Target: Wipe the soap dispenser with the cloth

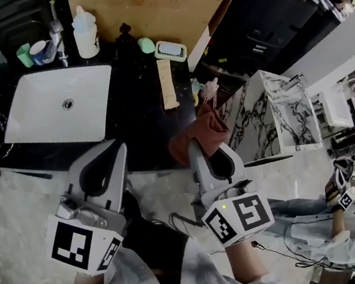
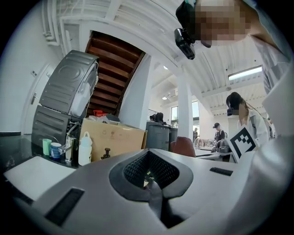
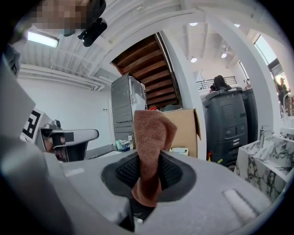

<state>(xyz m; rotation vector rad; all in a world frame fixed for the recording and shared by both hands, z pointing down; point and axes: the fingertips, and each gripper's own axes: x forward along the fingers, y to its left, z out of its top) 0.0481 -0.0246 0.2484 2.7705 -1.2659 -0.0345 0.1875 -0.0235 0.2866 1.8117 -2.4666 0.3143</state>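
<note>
Head view: your left gripper (image 1: 117,147) and right gripper (image 1: 194,147) hover at the counter's front; the white plastic soap dispenser bottle (image 1: 85,33) stands behind the sink. Left gripper view: jaws pressed together, empty. Right gripper view: jaws clamp the rust-brown woven cloth (image 3: 153,133).

This is a big open workshop hall with a mock washroom set up in it. The white sink (image 1: 44,116) sits in a black marble counter (image 1: 141,110). Behind the sink leans a cardboard box (image 1: 146,6), and above it runs a bare staircase underside (image 2: 115,69). Right of the sink stands a loose marbled vanity (image 1: 272,119), and beyond that is another person (image 1: 331,228).
</note>
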